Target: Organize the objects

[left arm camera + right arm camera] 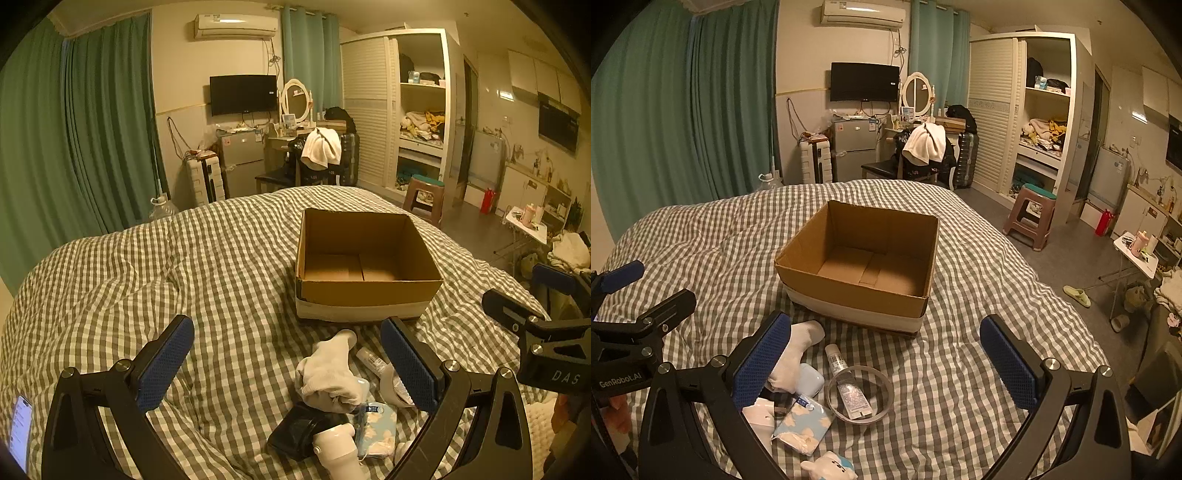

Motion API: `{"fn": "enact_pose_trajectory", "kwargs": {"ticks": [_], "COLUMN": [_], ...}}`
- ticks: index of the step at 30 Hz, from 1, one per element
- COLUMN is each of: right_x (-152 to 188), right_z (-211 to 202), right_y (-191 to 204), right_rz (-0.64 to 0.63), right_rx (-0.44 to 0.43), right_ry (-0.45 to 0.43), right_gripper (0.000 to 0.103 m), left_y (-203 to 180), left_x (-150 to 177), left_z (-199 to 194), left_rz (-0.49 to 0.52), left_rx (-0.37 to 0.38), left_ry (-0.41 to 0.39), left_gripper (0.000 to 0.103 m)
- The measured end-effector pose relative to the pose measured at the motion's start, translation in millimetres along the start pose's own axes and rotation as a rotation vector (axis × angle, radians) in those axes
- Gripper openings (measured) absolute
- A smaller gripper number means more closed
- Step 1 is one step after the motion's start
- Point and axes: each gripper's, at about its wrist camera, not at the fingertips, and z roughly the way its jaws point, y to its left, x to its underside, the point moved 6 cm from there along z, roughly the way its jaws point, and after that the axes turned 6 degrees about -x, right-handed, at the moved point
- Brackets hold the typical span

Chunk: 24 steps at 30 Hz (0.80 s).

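An empty cardboard box (365,291) (849,291) stands on the checked bed. In front of it lies a small pile: a white sock (328,369) (796,350), a tube (846,384) inside a clear tape ring (886,391), a floral tissue pack (376,428) (801,424), a black pouch (299,428), a pale blue case (810,382) and a white plush toy (827,467). My left gripper (288,365) is open above the pile, holding nothing. My right gripper (886,362) is open over the ring and tube, holding nothing.
A phone (20,428) lies on the bed at the far left. Beyond the bed stand a stool (1028,218), a chair with a towel (925,147), a small fridge (854,147) and a wardrobe (1019,110). A folding table (1136,254) stands at the right.
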Motion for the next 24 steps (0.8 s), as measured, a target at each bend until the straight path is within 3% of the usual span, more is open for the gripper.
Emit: {"fn": "enact_pose_trajectory", "kwargs": {"ticks": [9,12,18,24], "right_x": [0.1,0.2,2.7,14.3], "right_z": [0.1,3.0,12.9,25.5], "right_y": [2.1,1.1,-1.7,0.6], "right_rz": [-0.003,0.001,-0.001,-0.022], "right_rx": [-0.014,-0.024,-0.002,-0.021], "right_ry": [-0.004,-0.006,0.019,0.051], "right_gripper": [0.103,0.103,0.103,0.103], "left_y": [4.4,8.5,4.8,4.9], "left_x": [1.2,-1.5,-1.4,-0.1], "left_z": [5.9,6.5,16.1,21.7], "left_rz": [-0.009,0.022,0.006,-0.010], "left_rx": [-0.007,-0.043,0.006,-0.006], "left_ry": [0.028,0.036,0.029,0.037], "left_gripper": [0.103,0.103,0.103,0.103]}}
